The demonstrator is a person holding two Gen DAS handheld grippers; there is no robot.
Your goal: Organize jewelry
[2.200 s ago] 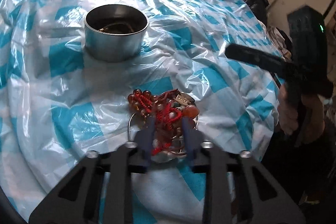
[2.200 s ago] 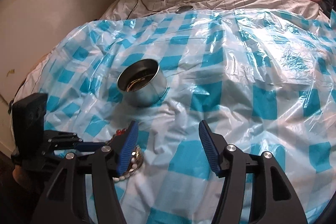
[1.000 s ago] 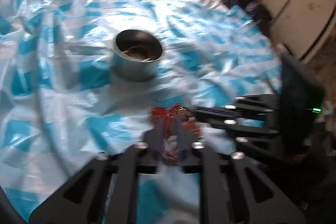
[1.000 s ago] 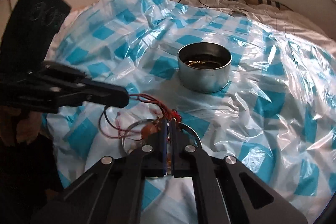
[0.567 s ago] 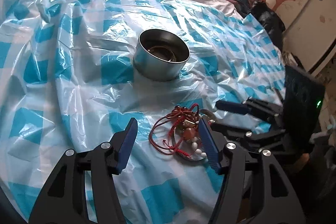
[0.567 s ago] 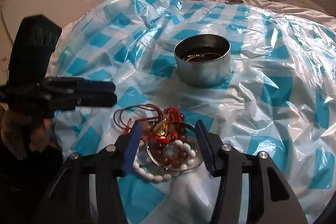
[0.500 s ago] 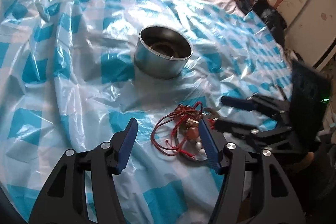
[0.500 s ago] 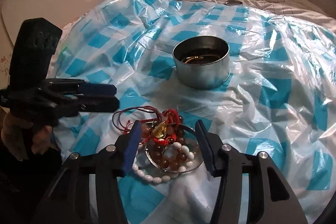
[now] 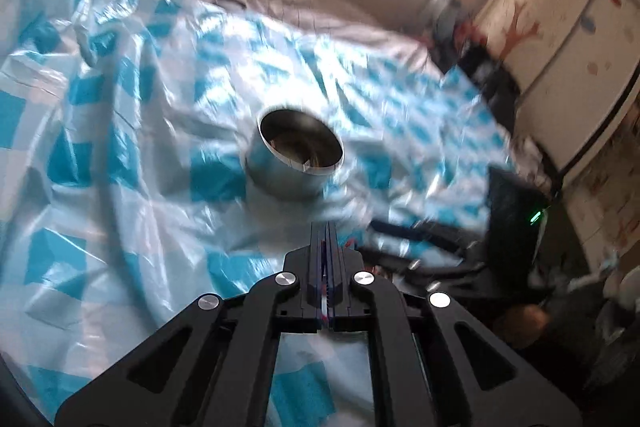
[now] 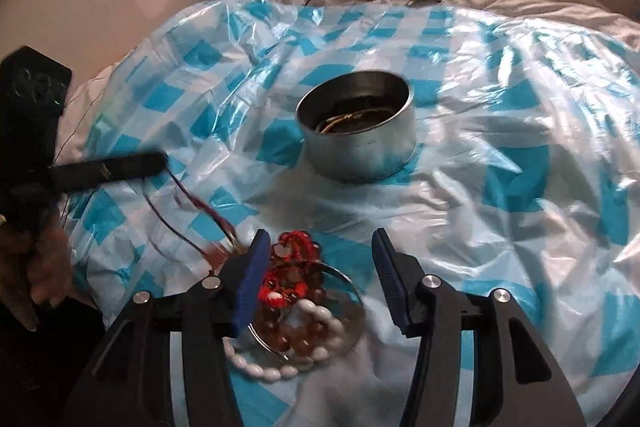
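Observation:
A tangle of jewelry lies on a small round shiny plate [image 10: 354, 311]: a red knotted bracelet [image 10: 294, 247], brown beads [image 10: 296, 337] and a white bead bracelet [image 10: 276, 373]. My right gripper [image 10: 320, 243] is open and straddles the pile without pressing on it. My left gripper [image 10: 158, 162], held at the left, is shut on a thin red cord [image 10: 200, 207] that runs taut from its tip down to the pile. In the blurred left wrist view the left gripper [image 9: 325, 229] shows red strands between its closed pads. A round metal tin [image 10: 356, 143] [image 9: 298, 163] beyond the pile holds a gold chain.
A crinkled blue-and-white checked plastic sheet [image 10: 500, 187] covers the bed. A wall and a hanging cable are behind at the left, and folded fabric stands at the head of the bed. A cupboard [image 9: 560, 39] stands to the right. A hand [image 10: 44, 259] holds the left tool.
The left gripper went from open over the pile to shut on the red cord and drew it away to the left. The right gripper opened earlier and has dropped closer over the plate.

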